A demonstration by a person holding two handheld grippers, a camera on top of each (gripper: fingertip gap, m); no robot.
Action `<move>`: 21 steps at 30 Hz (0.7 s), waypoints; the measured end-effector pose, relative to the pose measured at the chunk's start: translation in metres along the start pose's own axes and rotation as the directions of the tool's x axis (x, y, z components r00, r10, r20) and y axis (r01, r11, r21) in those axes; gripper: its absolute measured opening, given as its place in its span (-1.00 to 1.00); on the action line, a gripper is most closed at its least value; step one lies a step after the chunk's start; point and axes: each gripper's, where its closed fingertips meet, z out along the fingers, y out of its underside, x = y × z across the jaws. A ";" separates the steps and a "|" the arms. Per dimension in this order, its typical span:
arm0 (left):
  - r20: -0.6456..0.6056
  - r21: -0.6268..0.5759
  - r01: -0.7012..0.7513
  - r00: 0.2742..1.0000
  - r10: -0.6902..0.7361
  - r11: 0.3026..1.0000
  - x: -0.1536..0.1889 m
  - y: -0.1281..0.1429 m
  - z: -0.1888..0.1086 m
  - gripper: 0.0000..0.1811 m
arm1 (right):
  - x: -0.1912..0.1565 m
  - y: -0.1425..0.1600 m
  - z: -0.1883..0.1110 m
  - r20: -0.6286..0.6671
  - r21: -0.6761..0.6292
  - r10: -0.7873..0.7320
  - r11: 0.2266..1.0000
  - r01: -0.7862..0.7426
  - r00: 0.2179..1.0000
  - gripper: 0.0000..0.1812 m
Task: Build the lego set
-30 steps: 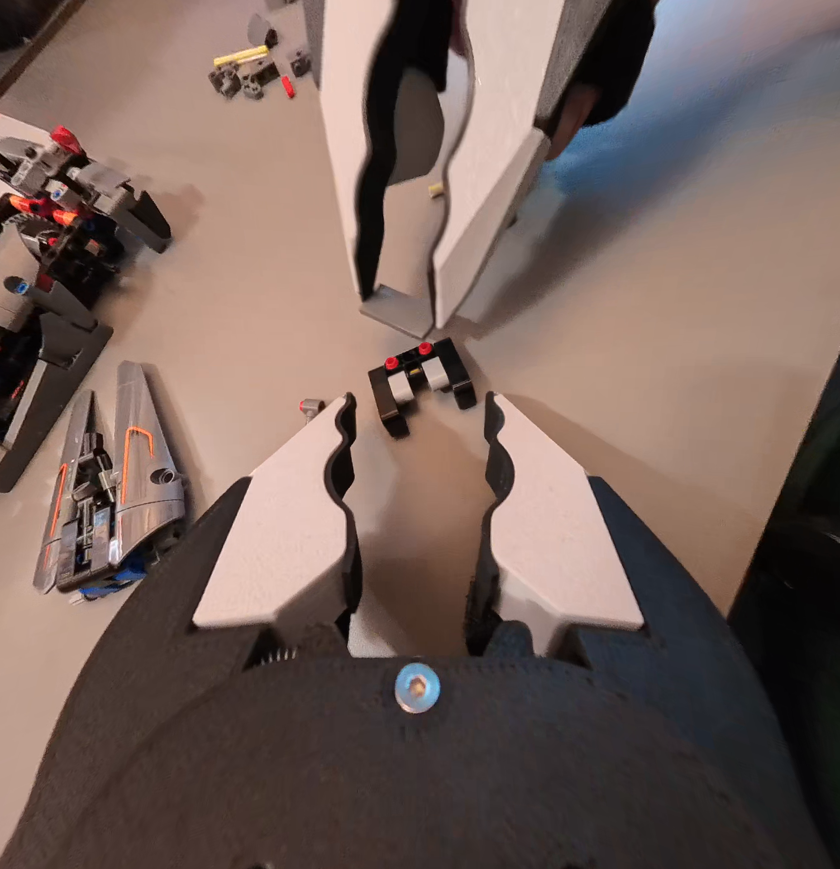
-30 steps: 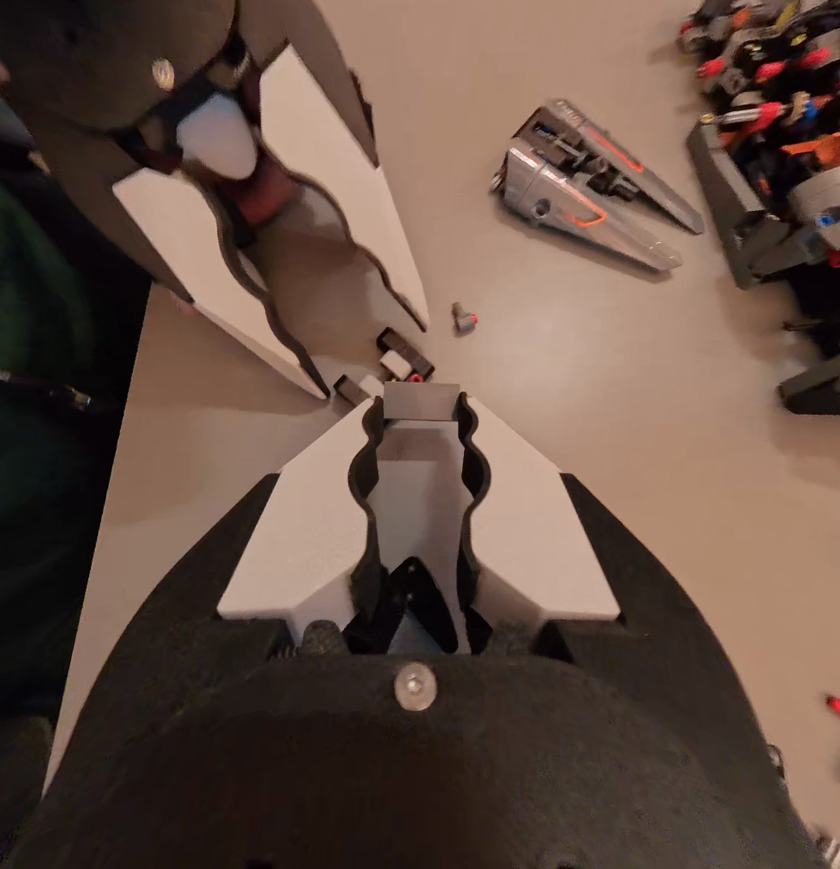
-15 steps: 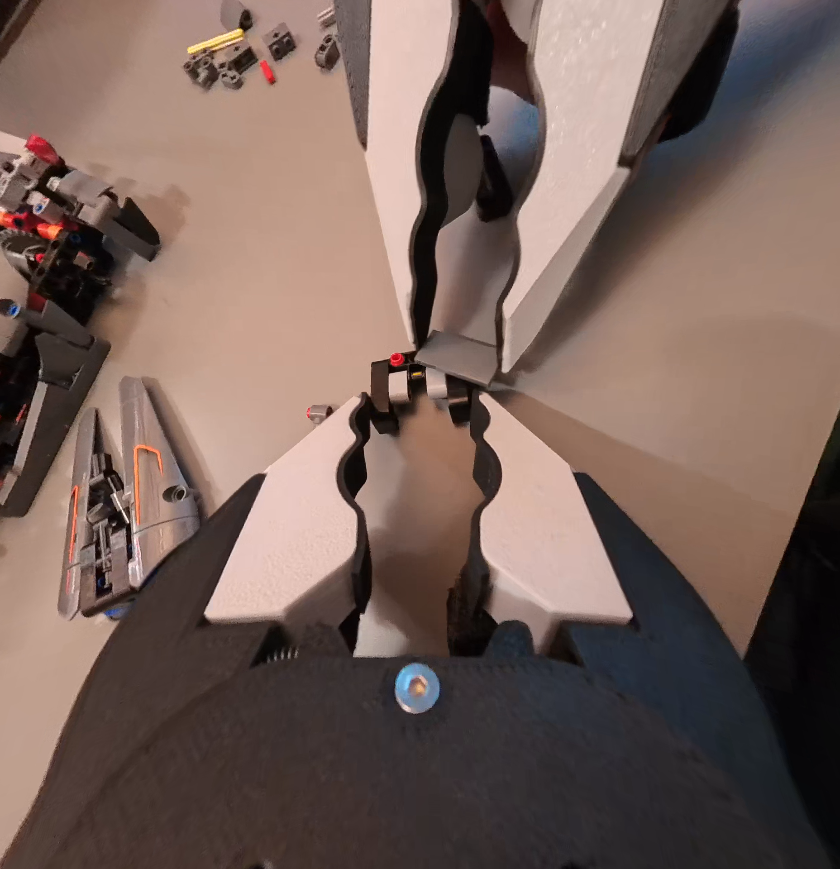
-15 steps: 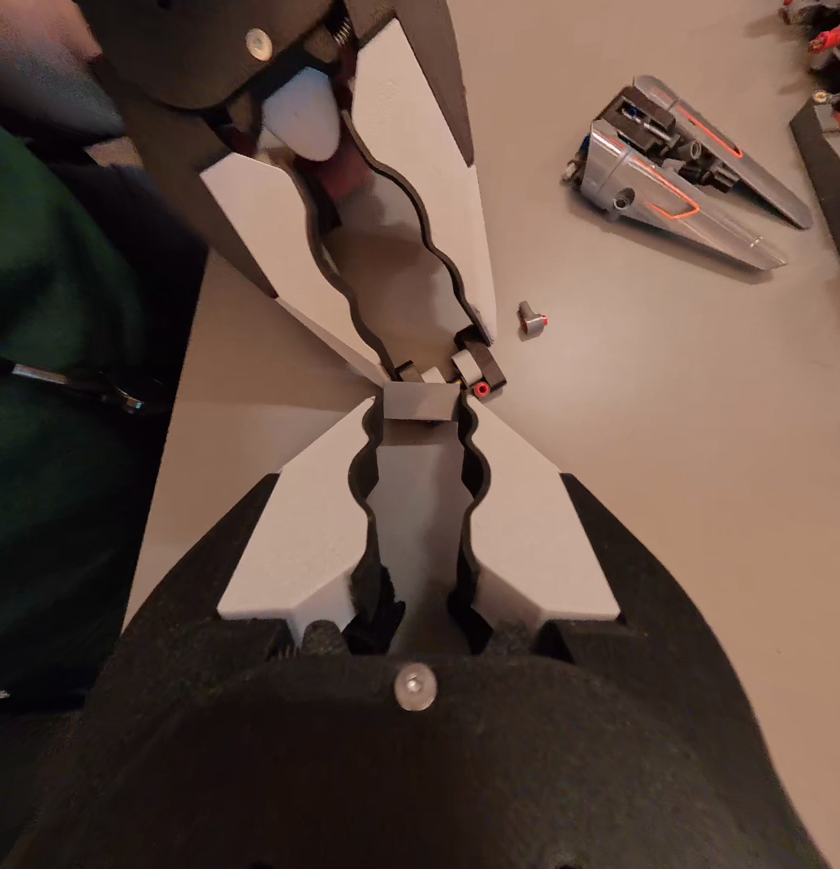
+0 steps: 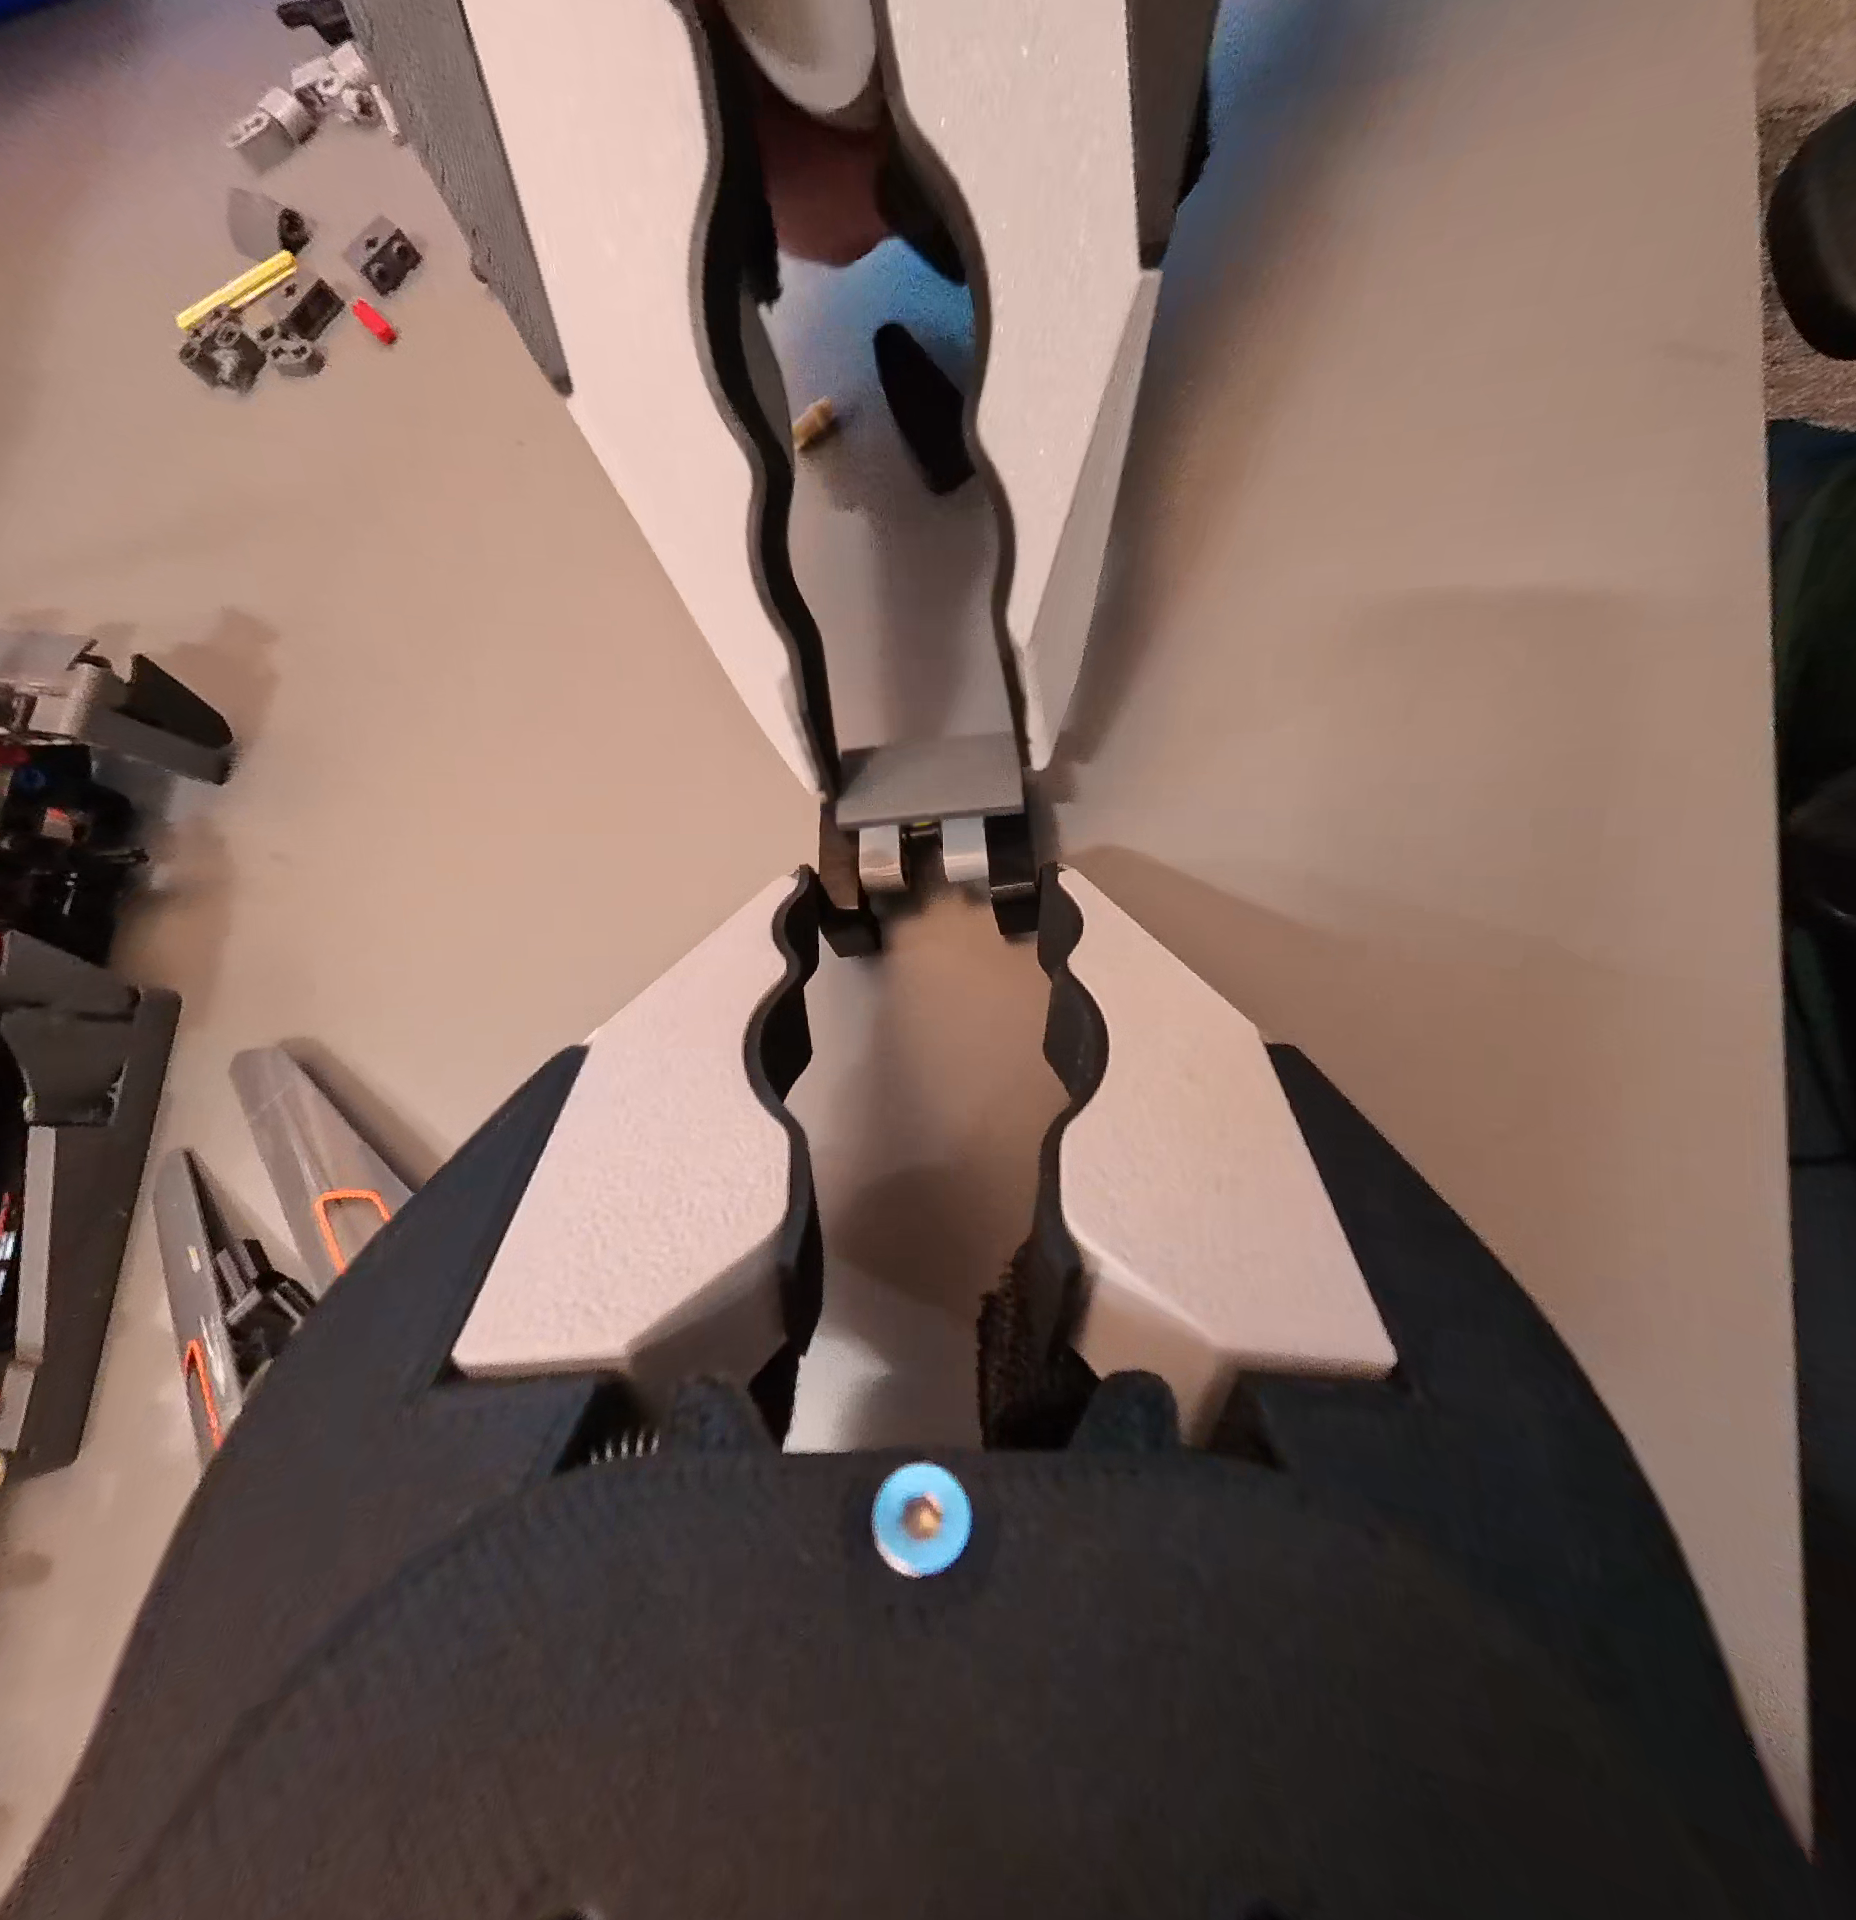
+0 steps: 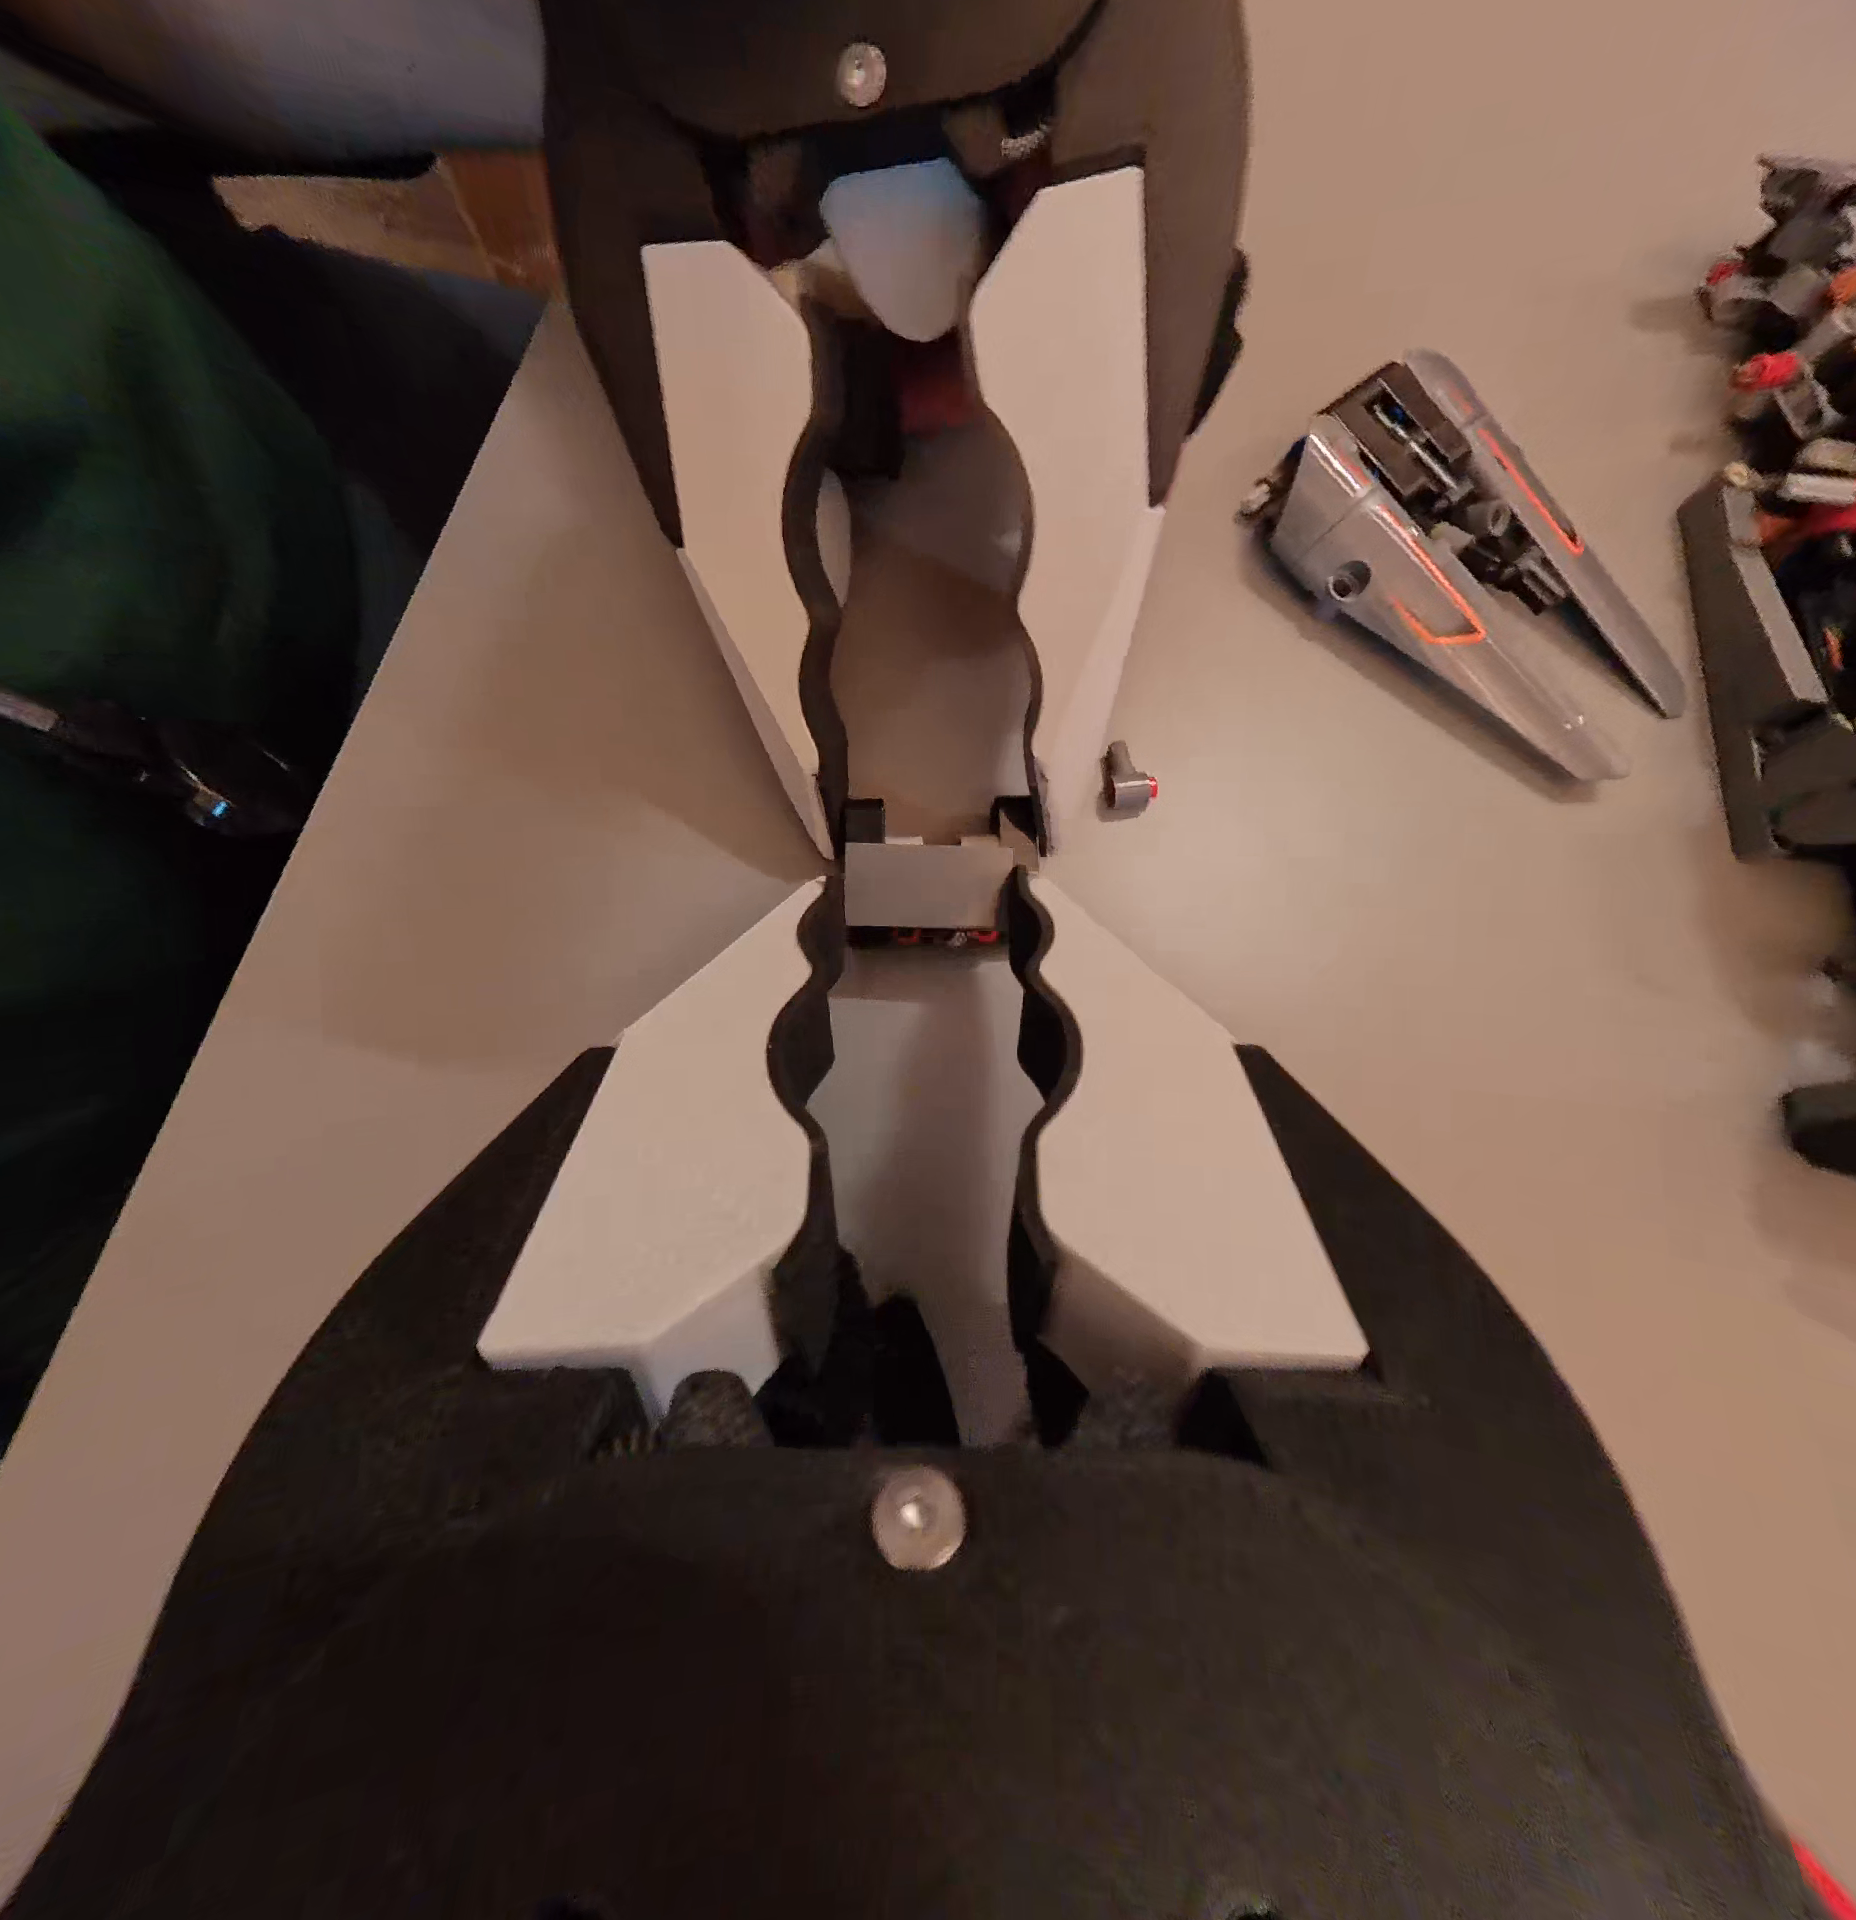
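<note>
Lego bits meet in the middle of the table (image 5: pixel 1423 727), near its edge. Right gripper (image 6: pixel 919 883) is pinched on a flat grey piece (image 6: pixel 919 875). Left gripper (image 5: pixel 929 883) sits w/ its tips on both sides of a small black piece w/ two arms (image 5: pixel 1012 883); tips touch it, so it looks held.

Step now, I think: push the grey piece onto the black one. It sits right on top, maybe not clicked in yet.

Next move needs: line the edges up straight, press down firm, keep the black piece from tipping.

A grey pointy part w/ orange lines (image 6: pixel 1464 561) and a tiny grey peg w/ a red tip (image 6: pixel 1130 774) wait nearby.
</note>
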 end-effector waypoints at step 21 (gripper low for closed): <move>-0.038 0.043 -0.007 0.999 0.009 0.999 -0.001 0.000 0.000 -0.55 | 0.003 0.009 0.002 0.017 0.048 0.004 0.999 -0.005 1.000 -0.63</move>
